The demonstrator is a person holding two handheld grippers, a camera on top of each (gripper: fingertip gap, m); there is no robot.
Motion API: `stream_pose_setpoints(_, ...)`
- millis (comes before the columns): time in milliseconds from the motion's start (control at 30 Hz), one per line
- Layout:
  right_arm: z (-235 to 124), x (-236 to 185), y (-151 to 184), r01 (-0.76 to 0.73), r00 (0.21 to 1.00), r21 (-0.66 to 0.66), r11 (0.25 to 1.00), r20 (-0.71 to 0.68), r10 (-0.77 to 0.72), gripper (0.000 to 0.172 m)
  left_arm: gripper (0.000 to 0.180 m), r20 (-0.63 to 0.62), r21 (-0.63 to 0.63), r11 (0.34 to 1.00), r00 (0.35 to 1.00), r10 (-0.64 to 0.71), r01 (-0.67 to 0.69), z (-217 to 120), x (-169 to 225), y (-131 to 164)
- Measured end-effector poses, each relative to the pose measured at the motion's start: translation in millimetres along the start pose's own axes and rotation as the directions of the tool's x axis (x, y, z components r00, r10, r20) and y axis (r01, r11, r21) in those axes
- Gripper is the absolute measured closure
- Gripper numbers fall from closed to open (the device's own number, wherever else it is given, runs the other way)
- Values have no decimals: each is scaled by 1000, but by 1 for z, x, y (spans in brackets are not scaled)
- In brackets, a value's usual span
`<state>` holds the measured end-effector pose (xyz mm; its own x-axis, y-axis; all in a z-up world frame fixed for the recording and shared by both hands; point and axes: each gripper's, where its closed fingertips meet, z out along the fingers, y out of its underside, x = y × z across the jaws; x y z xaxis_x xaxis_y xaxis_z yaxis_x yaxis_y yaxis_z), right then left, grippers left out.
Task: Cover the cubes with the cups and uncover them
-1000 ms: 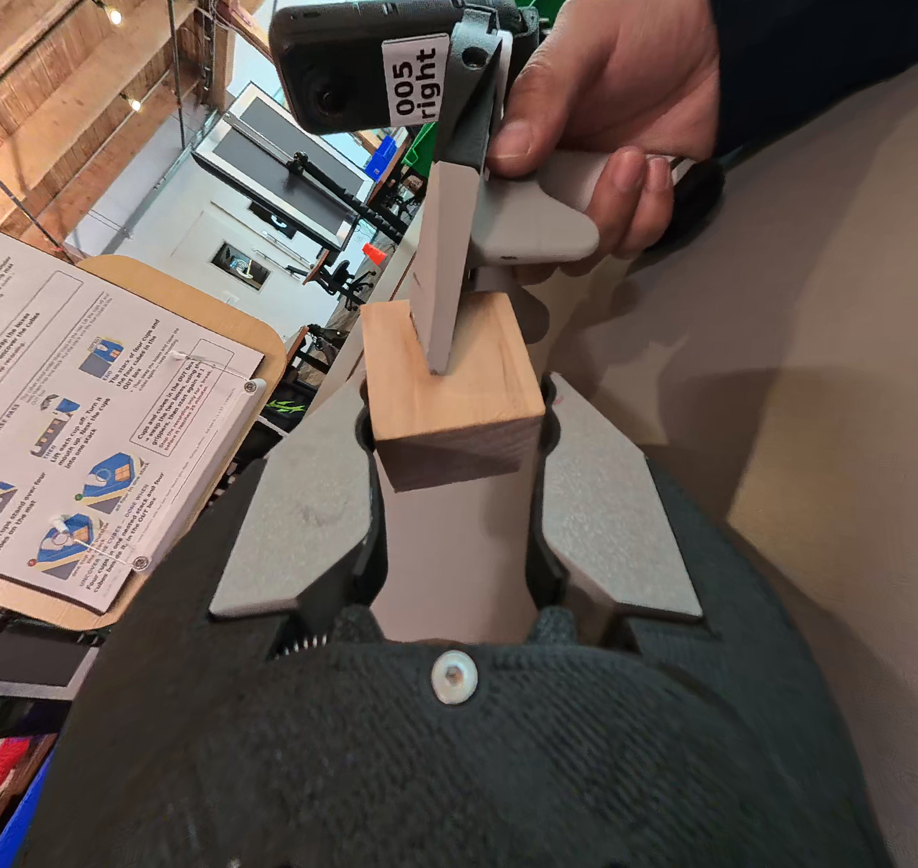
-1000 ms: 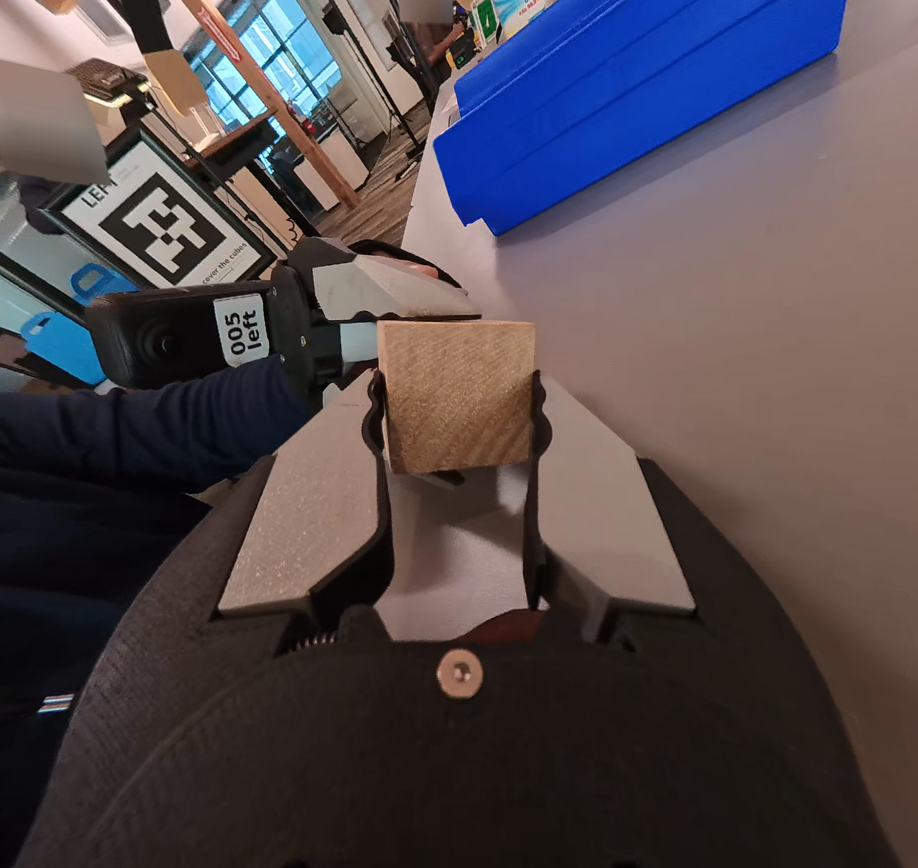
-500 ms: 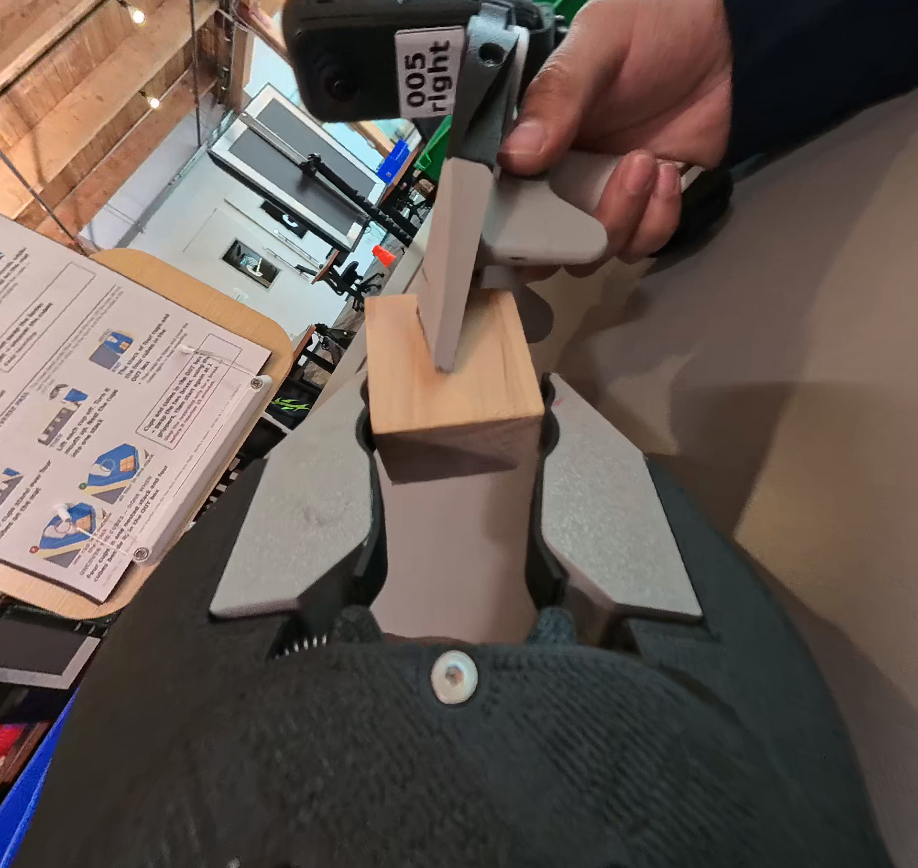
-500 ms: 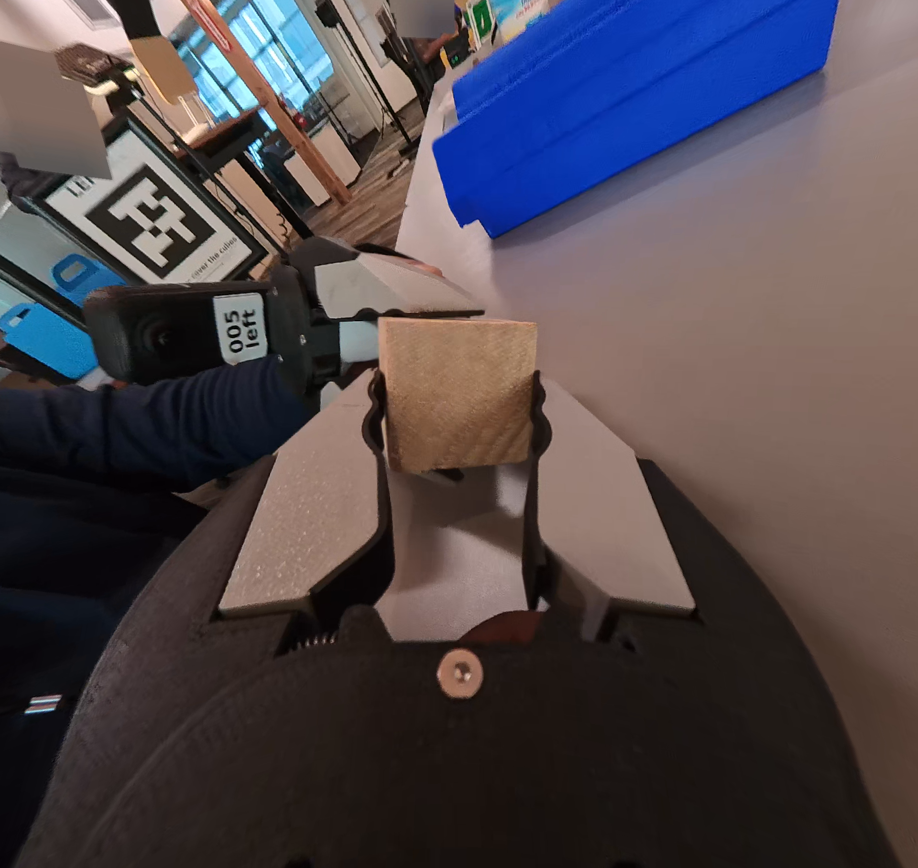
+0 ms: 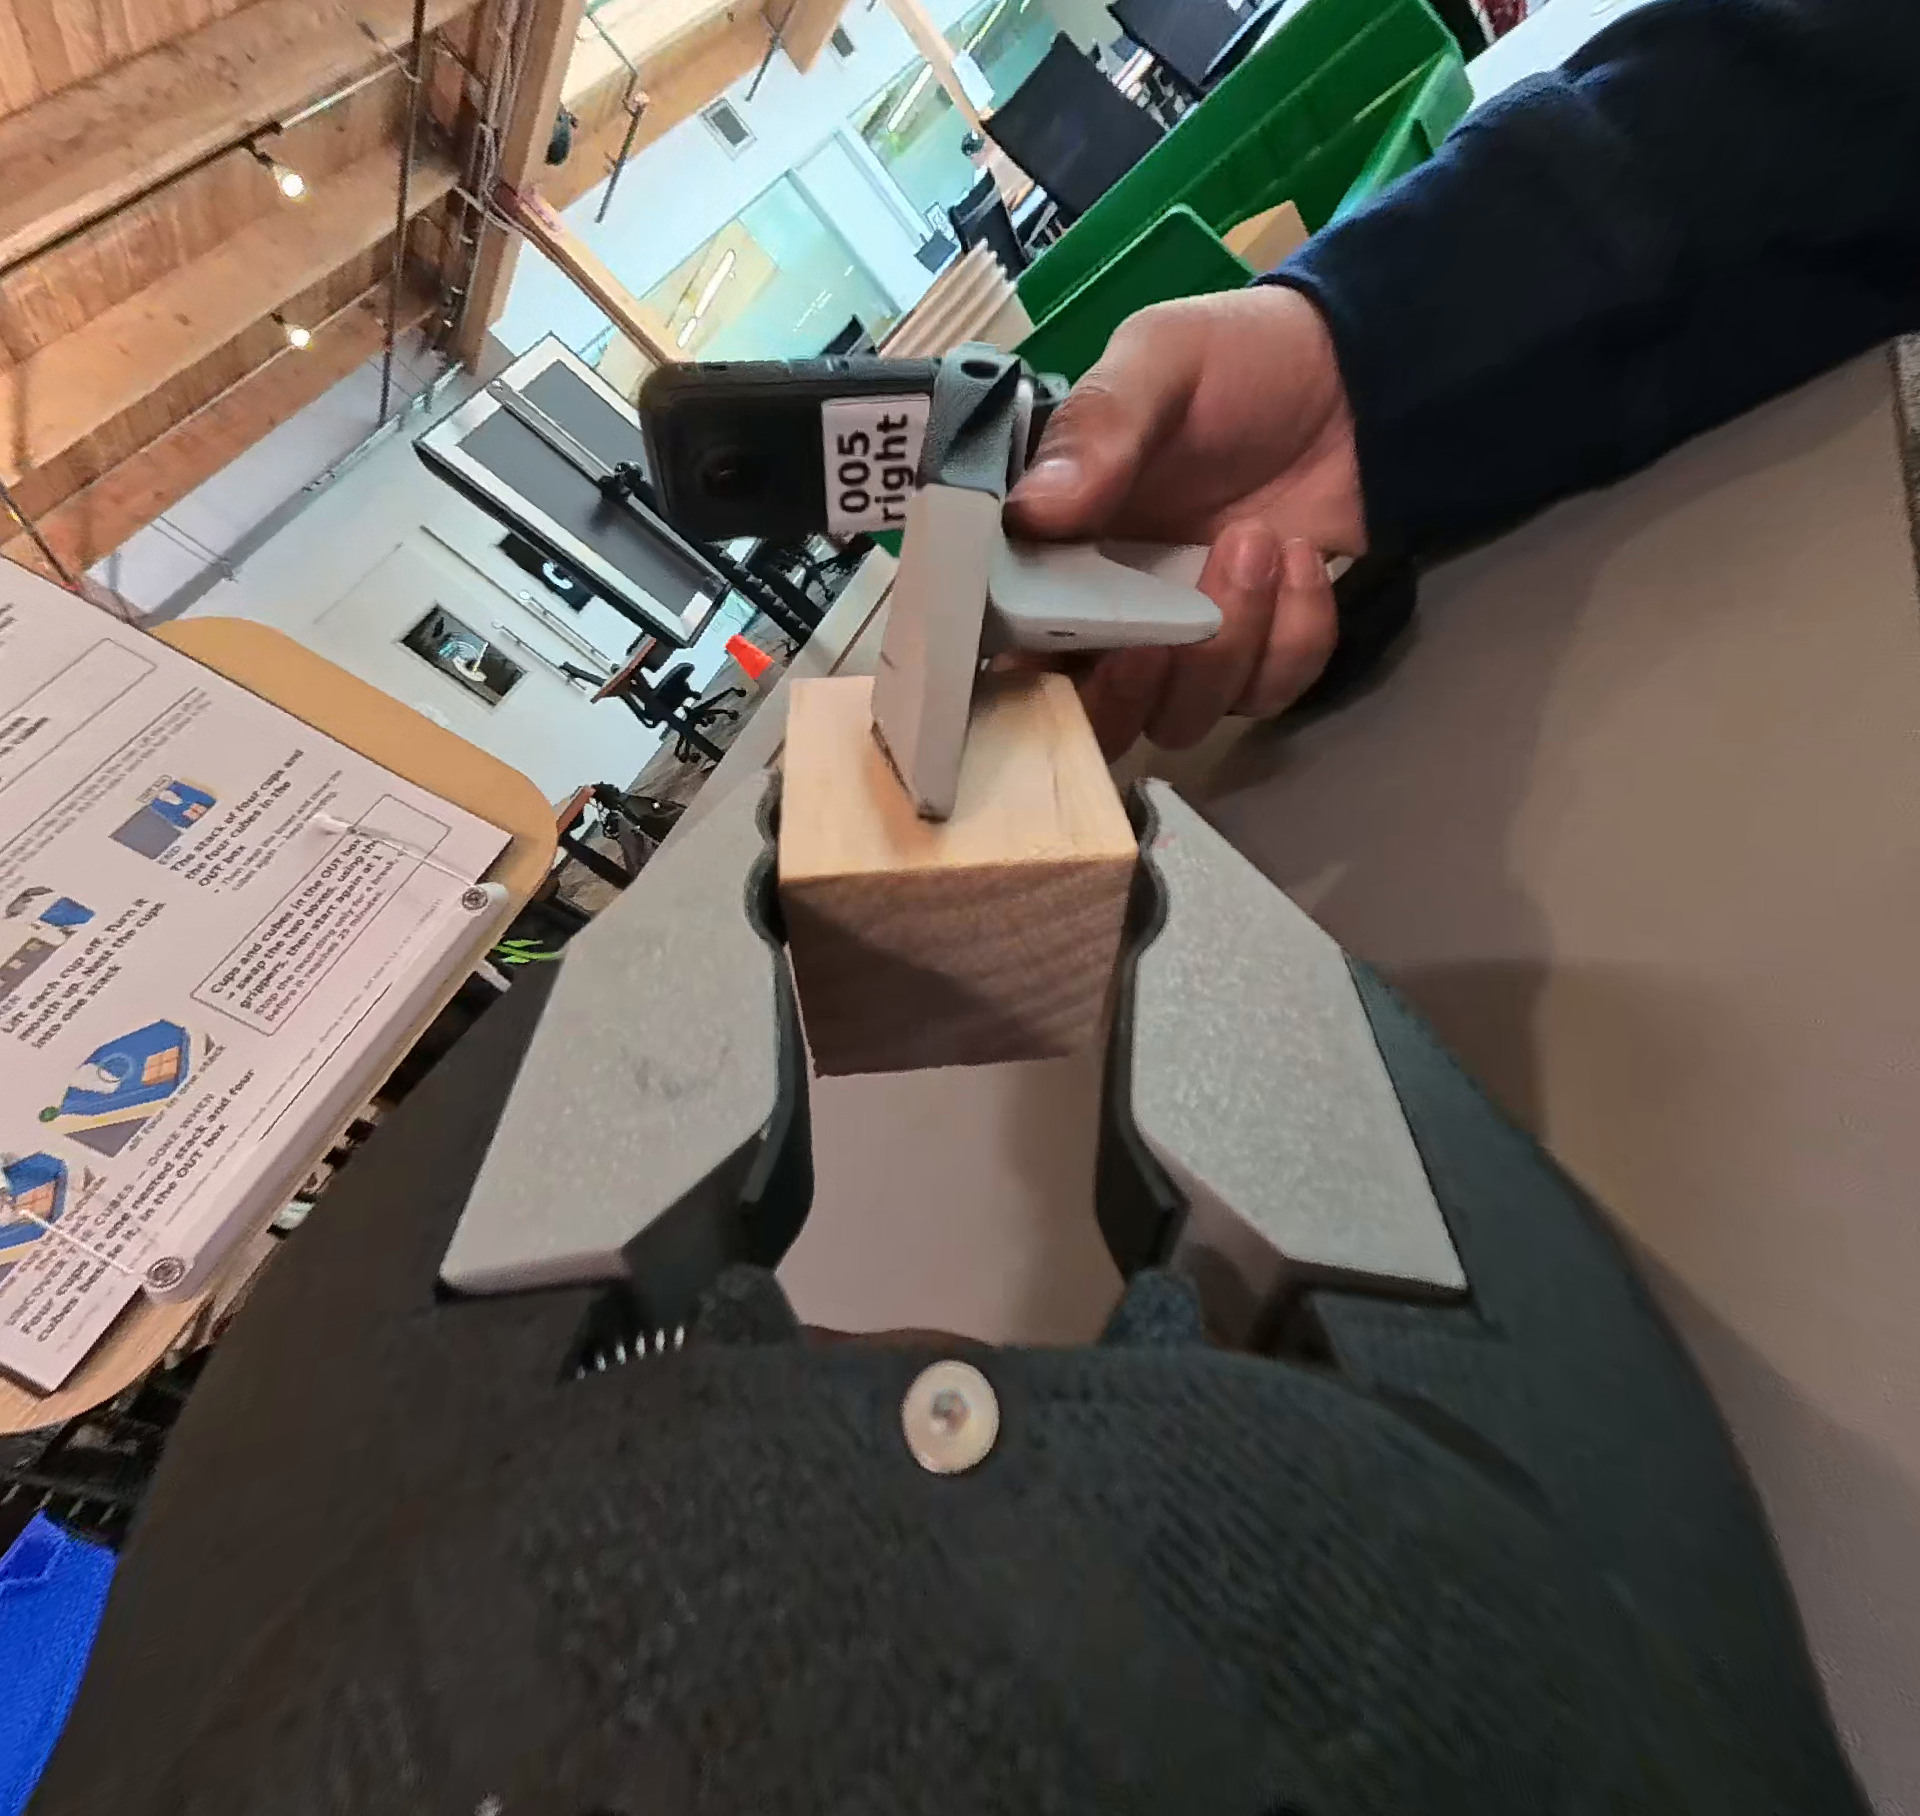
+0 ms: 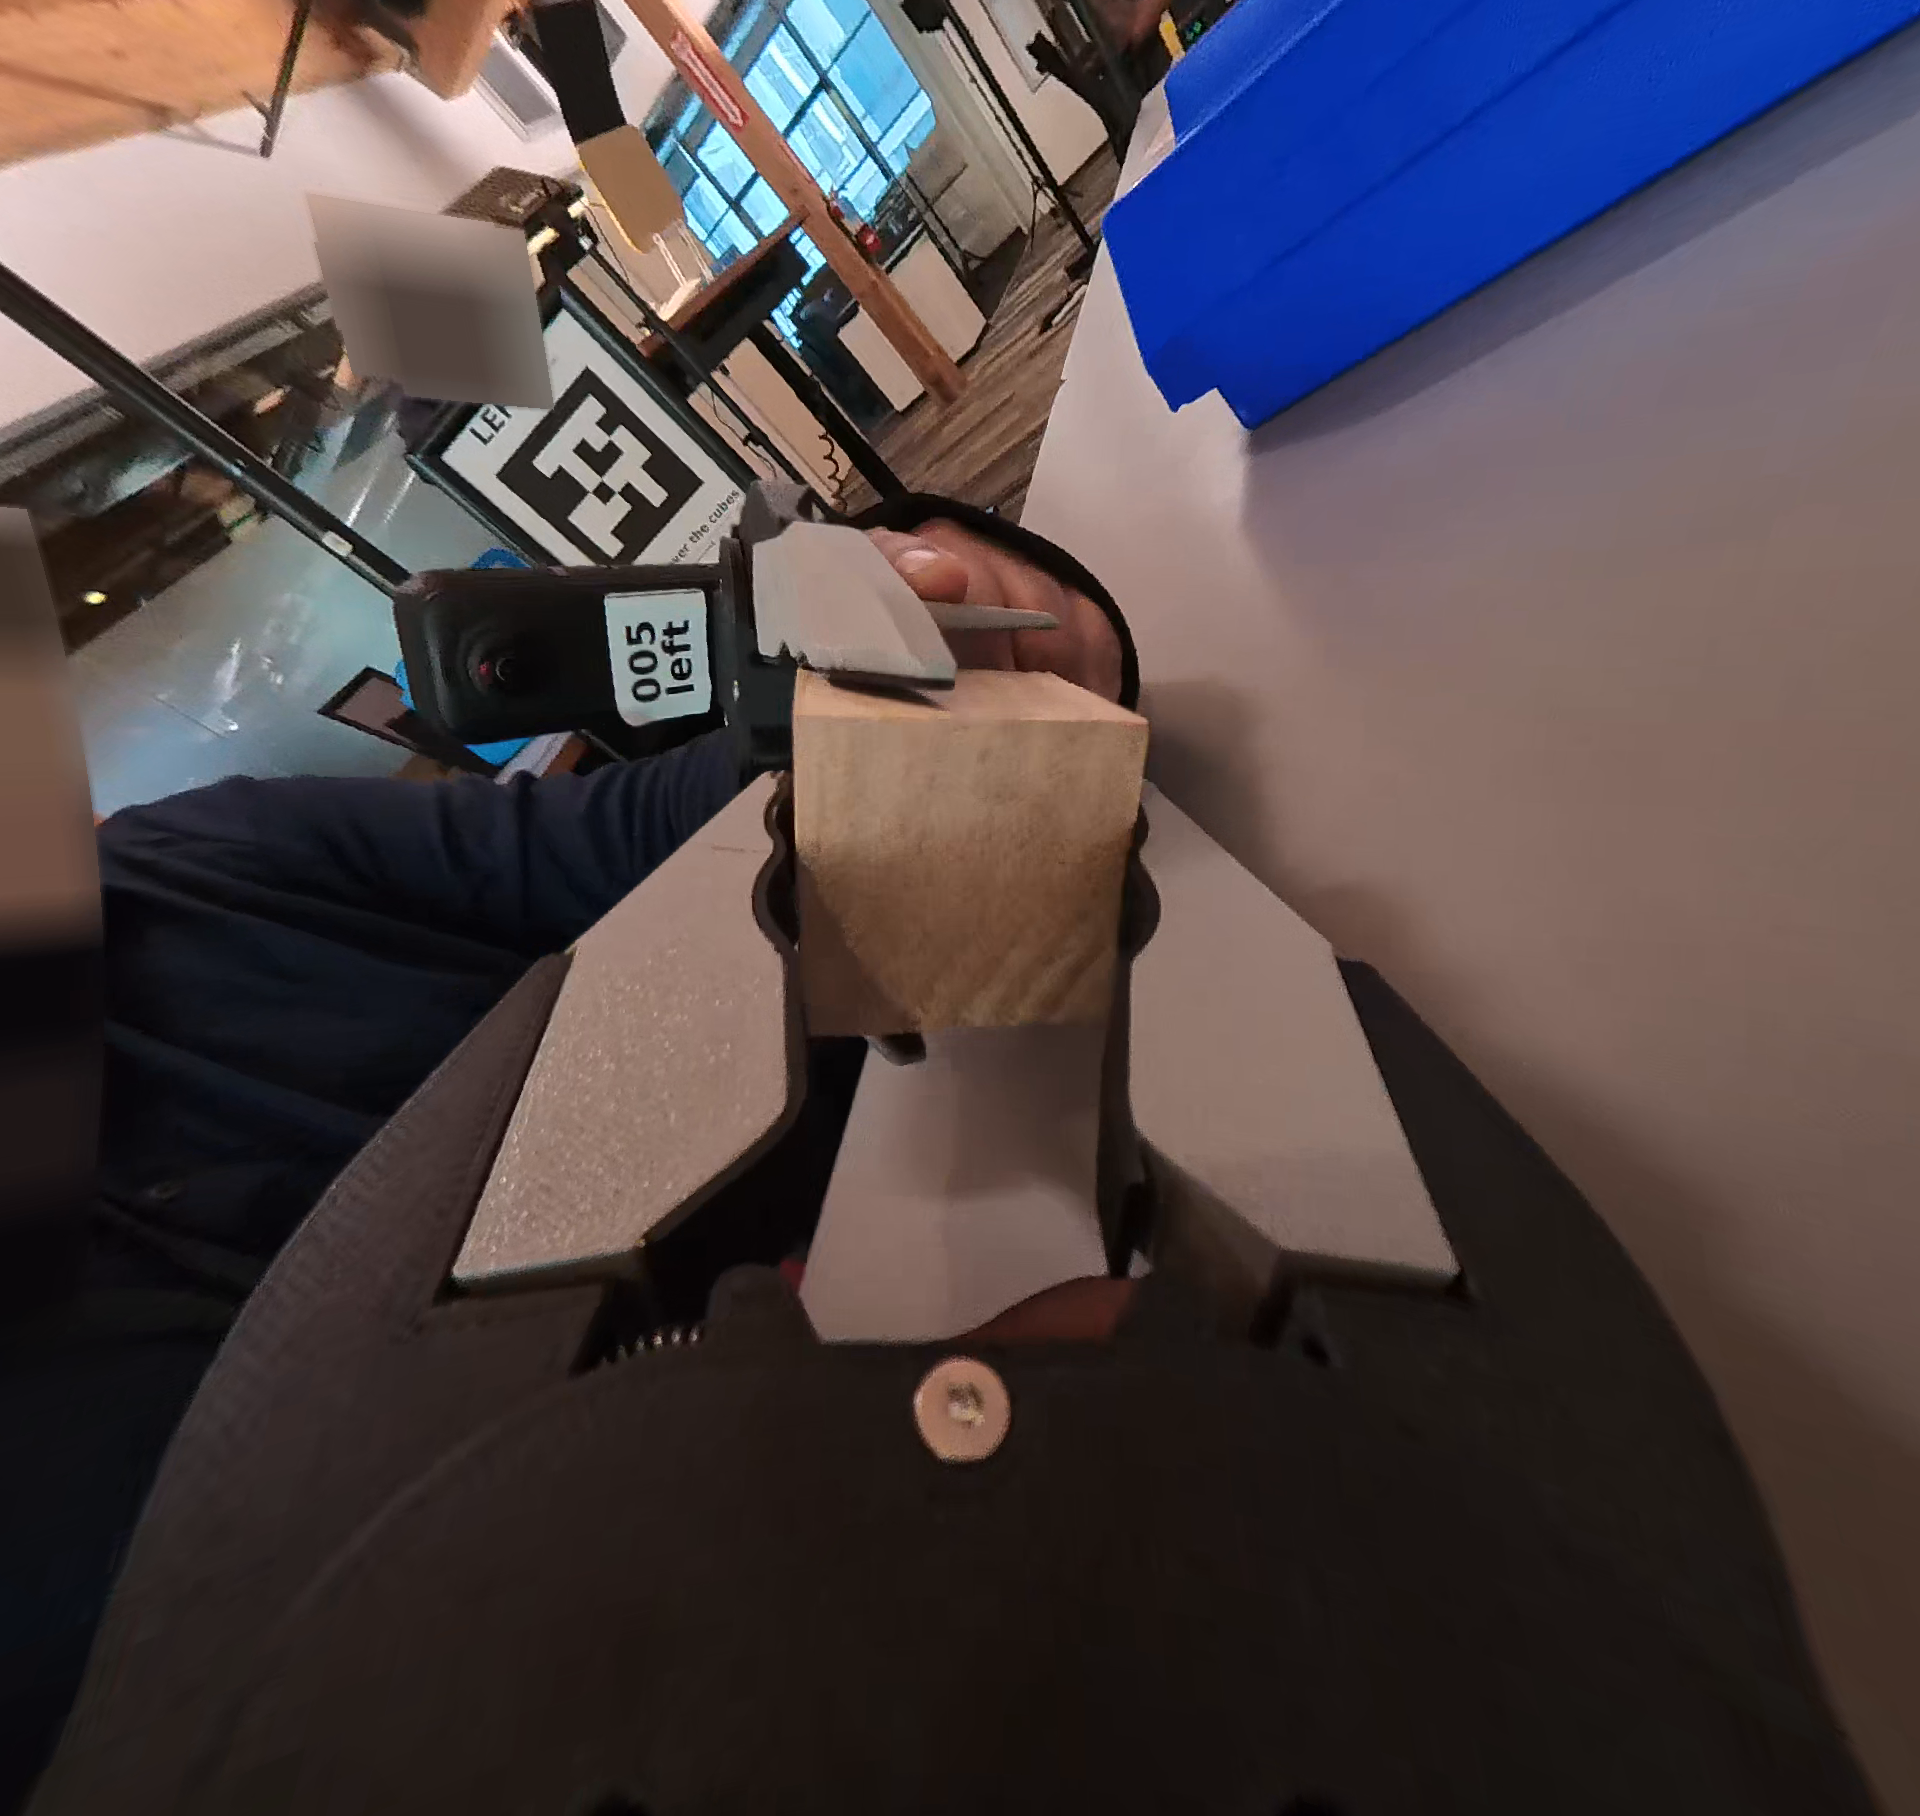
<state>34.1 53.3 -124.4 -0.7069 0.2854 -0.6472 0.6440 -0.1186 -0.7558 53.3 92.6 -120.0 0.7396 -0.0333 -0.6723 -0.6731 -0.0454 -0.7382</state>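
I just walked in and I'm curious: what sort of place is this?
Probably an open workshop or lab office: exposed timber ceiling beams, black office chairs at desks, a large blue plastic bin on the grey worktable.

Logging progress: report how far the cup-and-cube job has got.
Done: nothing visible; no cup in view. In hand: one pale wooden cube, off the grey table, clamped by the left hand-held gripper and right hand-held gripper. Left: setting down, covering, uncovering.

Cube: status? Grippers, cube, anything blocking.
Left gripper and right gripper both clamped across one wooden cube, from crossing directions. Cube off the grey table. No cup in view. Blue bin beyond, clear of the cube.
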Motion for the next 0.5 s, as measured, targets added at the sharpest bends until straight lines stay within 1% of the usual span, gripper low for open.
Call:
stream_pose_setpoints(233,-5,15,-5,105,983,-10,994,-149,-105,114,115,59,-101,994,998,39,-33,6,-5,19)
stream_pose_setpoints(300,-8,17,-10,118,978,12,993,-174,-114,114,117,90,-105,994,996,26,-16,5,-11,20)
stream_pose_setpoints(333,-10,17,-13,124,975,28,992,-189,-117,114,120,103,-99,995,995,13,-3,4,-14,20)
stream_pose_setpoints(433,-20,17,-28,158,964,94,983,-230,-133,114,124,154,-70,997,988,-26,37,-1,-26,19)
stream_pose_setpoints(500,-27,19,-36,225,930,111,968,-321,-180,114,129,184,-76,996,983,-21,36,-2,-32,21)
